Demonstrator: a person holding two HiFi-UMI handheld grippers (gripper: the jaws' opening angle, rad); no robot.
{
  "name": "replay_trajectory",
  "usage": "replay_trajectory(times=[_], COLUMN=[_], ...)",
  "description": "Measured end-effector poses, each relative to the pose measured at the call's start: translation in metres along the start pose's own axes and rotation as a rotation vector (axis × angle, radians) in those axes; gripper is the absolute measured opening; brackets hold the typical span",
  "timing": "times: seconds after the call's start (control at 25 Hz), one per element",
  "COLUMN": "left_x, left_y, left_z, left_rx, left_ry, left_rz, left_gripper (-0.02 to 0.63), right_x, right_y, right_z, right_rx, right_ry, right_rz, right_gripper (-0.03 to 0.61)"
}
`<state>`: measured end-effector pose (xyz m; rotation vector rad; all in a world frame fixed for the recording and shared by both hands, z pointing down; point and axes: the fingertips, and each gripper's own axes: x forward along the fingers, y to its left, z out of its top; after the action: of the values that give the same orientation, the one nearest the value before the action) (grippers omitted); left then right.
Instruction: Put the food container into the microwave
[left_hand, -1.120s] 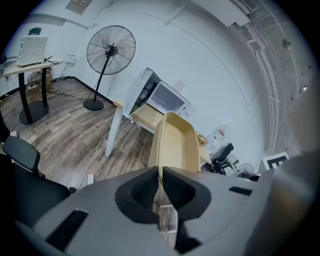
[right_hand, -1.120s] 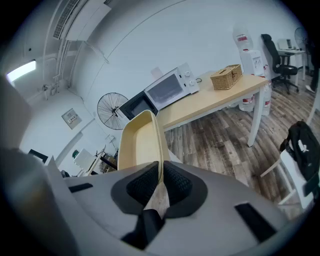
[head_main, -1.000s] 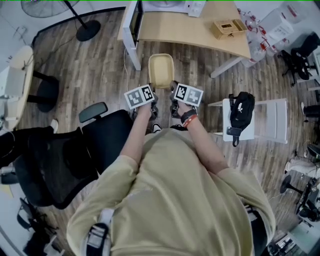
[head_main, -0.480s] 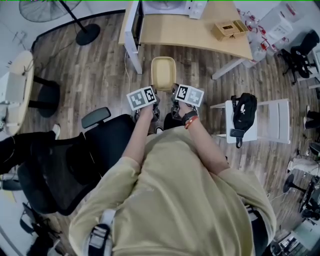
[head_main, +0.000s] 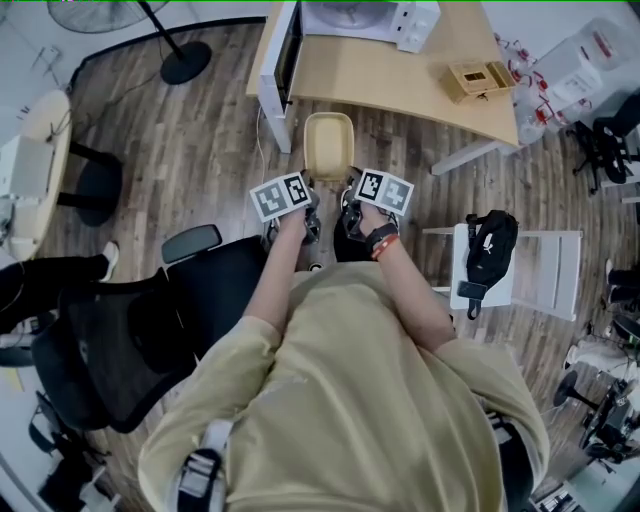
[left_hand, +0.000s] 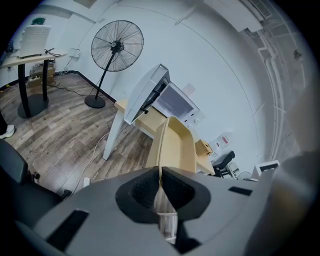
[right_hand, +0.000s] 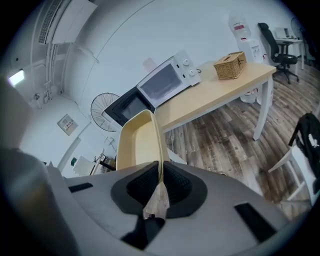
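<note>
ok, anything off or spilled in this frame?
Nothing stands out. The food container looks empty, its opposite rims clamped by the left gripper and the right gripper. No spill shows. The microwave on the desk has its door open.

Wood-plank floor (head_main: 200, 150), white walls (right_hand: 125, 30). Pale wood worktop (head_main: 400, 85) on white legs, black mesh chair (head_main: 130, 330), pedestal fan (left_hand: 116, 47), white chair (head_main: 545, 270) at right.

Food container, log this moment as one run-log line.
food container: held above floor | left gripper: shut on rim | right gripper: shut on rim | microwave: door open
</note>
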<state>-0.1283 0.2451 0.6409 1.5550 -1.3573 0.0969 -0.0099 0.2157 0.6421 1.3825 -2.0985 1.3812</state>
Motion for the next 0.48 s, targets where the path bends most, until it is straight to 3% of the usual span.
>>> replay_trajectory(times=[0.48], left_x=[0.087], left_y=[-0.035], left_z=[0.091], left_rx=[0.026], left_ry=[0.006], left_rz=[0.021], left_gripper=[0.034], right_x=[0.060], right_y=[-0.015], right_z=[0.110], right_rx=[0.035], right_ry=[0.013], right_rz=[0.020], right_gripper=[0.051])
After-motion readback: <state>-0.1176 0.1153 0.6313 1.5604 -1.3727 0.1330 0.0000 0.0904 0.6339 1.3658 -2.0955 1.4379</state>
